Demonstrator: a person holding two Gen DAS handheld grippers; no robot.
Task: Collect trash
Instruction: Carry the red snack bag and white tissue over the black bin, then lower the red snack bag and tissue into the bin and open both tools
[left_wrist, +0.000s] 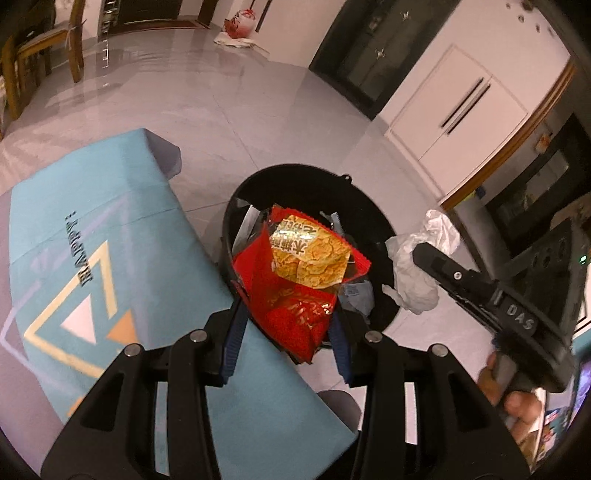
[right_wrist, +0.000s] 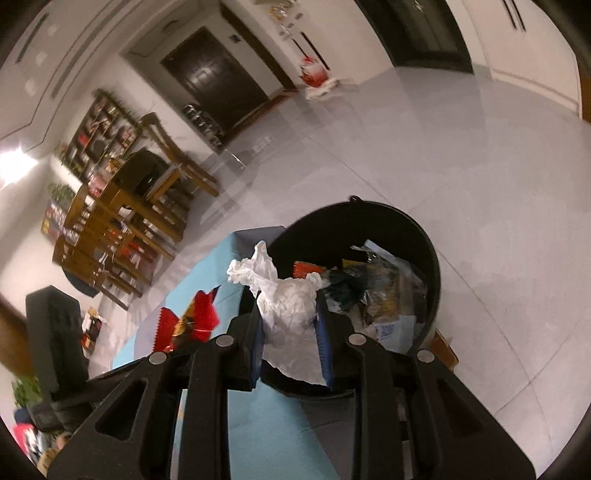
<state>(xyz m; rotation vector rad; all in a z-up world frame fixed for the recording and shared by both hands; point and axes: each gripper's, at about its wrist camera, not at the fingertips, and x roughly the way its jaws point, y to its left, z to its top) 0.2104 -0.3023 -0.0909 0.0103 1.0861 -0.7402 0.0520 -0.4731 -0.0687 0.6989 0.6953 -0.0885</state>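
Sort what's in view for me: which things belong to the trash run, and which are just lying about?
Job:
- red snack wrapper, in the left gripper
- crumpled white tissue, in the right gripper
- black trash bin, already part full

Lying about:
- teal table cover
- wooden chairs
- red-and-white bag on the far floor

My left gripper (left_wrist: 286, 328): clamped on a red snack wrapper (left_wrist: 295, 280), held over the bin's mouth.
Black bin (left_wrist: 369, 206): on the grey floor, beside the teal tablecloth (left_wrist: 147, 258); wrappers inside.
My right gripper (left_wrist: 424, 254): at right, gripping crumpled white tissue (left_wrist: 417, 273) above the bin's rim.
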